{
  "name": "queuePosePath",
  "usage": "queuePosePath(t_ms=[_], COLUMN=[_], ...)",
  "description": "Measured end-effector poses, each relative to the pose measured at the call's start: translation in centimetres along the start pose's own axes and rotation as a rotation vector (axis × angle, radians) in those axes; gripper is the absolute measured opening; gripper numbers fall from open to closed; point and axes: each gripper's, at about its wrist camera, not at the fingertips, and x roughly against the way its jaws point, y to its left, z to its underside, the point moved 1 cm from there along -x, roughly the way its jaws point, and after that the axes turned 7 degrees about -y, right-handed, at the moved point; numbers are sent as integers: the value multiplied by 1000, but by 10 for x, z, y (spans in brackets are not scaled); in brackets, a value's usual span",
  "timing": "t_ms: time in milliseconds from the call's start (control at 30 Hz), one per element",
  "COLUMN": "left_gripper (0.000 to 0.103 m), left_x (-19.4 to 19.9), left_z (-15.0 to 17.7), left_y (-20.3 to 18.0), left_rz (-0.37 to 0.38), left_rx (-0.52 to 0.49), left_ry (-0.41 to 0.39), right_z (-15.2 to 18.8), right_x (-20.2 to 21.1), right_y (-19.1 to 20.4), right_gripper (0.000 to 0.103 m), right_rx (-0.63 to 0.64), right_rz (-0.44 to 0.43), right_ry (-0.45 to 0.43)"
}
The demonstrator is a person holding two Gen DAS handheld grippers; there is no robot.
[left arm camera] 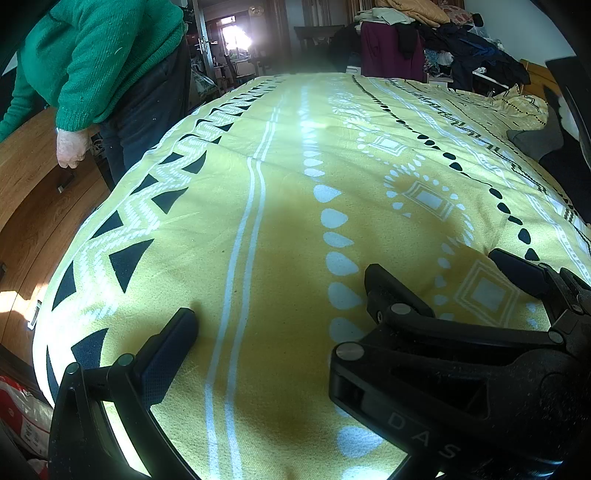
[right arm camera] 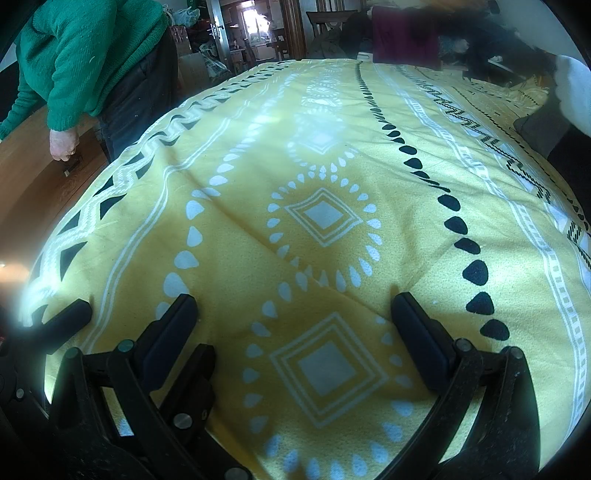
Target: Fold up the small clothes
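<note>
A yellow blanket [left arm camera: 288, 206] with white and black patterns covers the bed and fills both views. No small garment lies between the fingers. My left gripper [left arm camera: 291, 332] stands open low over the blanket; its right finger is hidden behind the right gripper [left arm camera: 448, 273], which crowds in from the right. In the right wrist view my right gripper [right arm camera: 295, 317] is open over a white diamond motif, holding nothing. One of the left gripper's fingers [right arm camera: 70, 317] shows at the lower left. A grey cloth [left arm camera: 532, 140] lies at the bed's right edge.
A person in a green sweater [left arm camera: 96, 55] stands at the bed's left side, hand [left arm camera: 72, 147] on a drawer handle of a wooden cabinet [left arm camera: 33, 206]. A pile of clothes [left arm camera: 424, 33] sits past the far end. A doorway [left arm camera: 232, 37] lies beyond.
</note>
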Motion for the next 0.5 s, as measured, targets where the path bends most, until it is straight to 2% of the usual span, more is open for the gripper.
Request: queuePosePath(t_ms=[500], left_gripper=[103], left_x=[0], left_z=[0], left_y=[0], left_rz=[0], left_rx=[0], left_ry=[0], right_z=[0], right_x=[1], right_y=[1], right_gripper=[103], right_rx=[0], right_rz=[0], right_ry=[1])
